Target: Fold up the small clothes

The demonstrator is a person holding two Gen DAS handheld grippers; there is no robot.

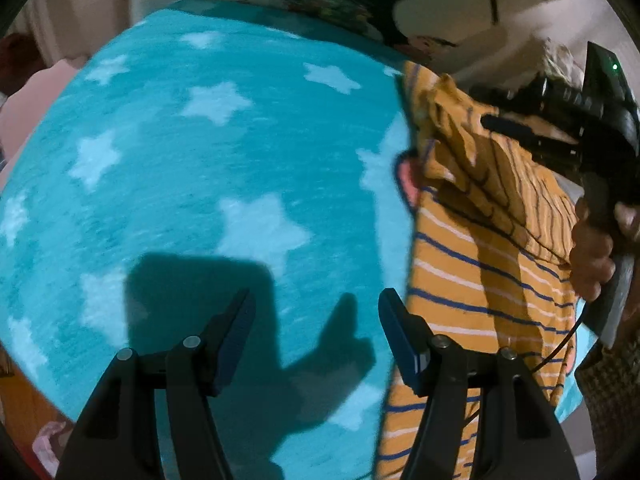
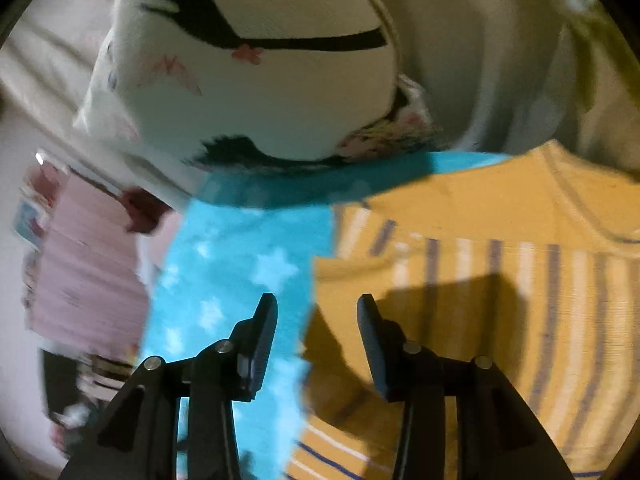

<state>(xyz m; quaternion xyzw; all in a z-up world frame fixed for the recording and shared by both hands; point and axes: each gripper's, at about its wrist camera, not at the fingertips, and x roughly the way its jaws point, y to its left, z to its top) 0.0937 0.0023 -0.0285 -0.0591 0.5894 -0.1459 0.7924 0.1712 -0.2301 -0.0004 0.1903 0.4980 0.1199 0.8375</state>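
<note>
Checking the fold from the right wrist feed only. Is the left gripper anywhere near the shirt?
Observer: Left gripper hangs over the blue star blanket, its one finger at the striped shirt edge, jaws open and empty.
Operator: What's on the shirt beyond my frame?
Observer: A bunched fold lies across the shirt's upper part, under your right gripper.
Operator: Is my grip visible from there?
Observer: Only the hand on its handle; the jaws can't be seen from there.
</note>
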